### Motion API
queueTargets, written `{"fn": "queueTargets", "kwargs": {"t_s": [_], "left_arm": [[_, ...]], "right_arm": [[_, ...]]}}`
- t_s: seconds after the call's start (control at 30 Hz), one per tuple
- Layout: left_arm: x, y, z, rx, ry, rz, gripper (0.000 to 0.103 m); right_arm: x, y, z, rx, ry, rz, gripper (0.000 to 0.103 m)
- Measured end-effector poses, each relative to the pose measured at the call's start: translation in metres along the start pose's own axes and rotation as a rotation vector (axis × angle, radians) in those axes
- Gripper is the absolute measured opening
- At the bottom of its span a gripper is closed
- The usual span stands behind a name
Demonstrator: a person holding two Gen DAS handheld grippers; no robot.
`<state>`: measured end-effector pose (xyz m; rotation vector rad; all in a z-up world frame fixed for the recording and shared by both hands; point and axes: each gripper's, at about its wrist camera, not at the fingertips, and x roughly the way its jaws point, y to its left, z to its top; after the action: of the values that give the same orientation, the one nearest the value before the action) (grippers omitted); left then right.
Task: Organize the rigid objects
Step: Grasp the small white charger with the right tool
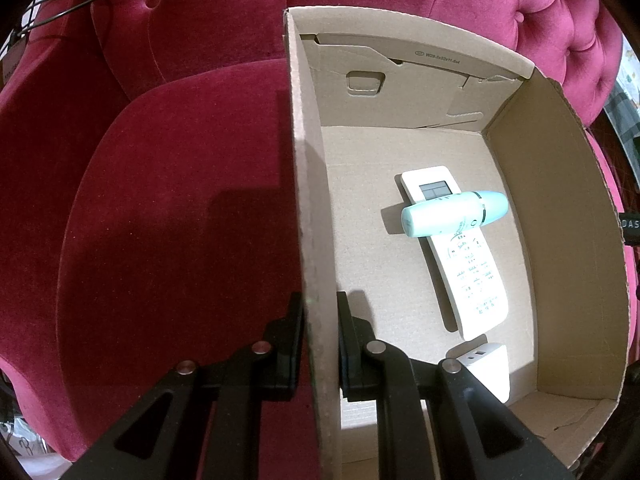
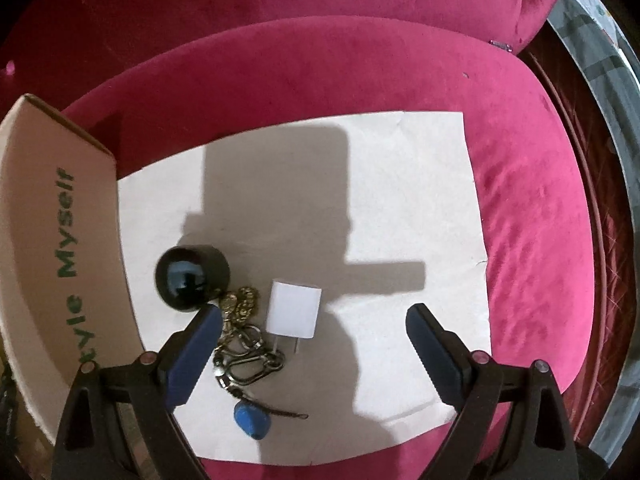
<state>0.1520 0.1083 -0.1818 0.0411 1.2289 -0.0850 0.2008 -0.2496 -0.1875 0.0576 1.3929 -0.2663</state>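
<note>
1. Firmly, the left gripper (image 1: pixel 320 340) has its black fingers (image 1: pixel 290 344) clamped on the near wall of the open brown cardboard box (image 1: pixel 312 200).
2. Inside the box lie a white remote control (image 1: pixel 468 268), a pale mint bottle (image 1: pixel 452 214) across it, and a white block (image 1: pixel 490 368).
3. Over a white paper sheet (image 2: pixel 400 200) on the crimson velvet sofa (image 2: pixel 540 220), the right gripper (image 2: pixel 314 316) spreads its blue-padded fingers (image 2: pixel 196 352) wide, nothing gripped.
4. Between them sit a white plug adapter (image 2: pixel 294 308) and a brass key ring bunch (image 2: pixel 244 344); a glossy black ball (image 2: pixel 186 282) is beside it.

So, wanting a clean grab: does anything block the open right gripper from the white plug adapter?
Nothing lies over the white plug adapter, but the brass keyring bundle crowds its left side, near the right gripper left finger.
</note>
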Motion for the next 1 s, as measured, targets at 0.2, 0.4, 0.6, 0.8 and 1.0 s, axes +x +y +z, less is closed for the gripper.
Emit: {"fn": "queueTargets", "kwargs": {"t_s": [0.2,0.4,0.6,0.8,1.0], "left_arm": [[0.000,-0.003,0.000,0.004,0.000,0.005,0.015],[0.001,-0.003,0.000,-0.001,0.000,0.001,0.015],[0.000,-0.003,-0.001,0.000,0.000,0.003,0.015],[0.000,-0.003,0.000,0.003,0.000,0.005,0.015],[0.001,-0.003,0.000,0.002,-0.001,0.004,0.015]], "right_arm": [[0.008,-0.006,0.001,0.026,0.019,0.019,0.086],[0.017,-0.015,0.003,0.037,0.055,0.085,0.058],[0.022,-0.015,0.003,0.017,0.065,0.078,0.028],[0.019,-0.017,0.000,-0.001,0.052,0.056,0.028],[0.002,-0.004,-0.013,-0.017,0.036,0.047,0.028]]}}
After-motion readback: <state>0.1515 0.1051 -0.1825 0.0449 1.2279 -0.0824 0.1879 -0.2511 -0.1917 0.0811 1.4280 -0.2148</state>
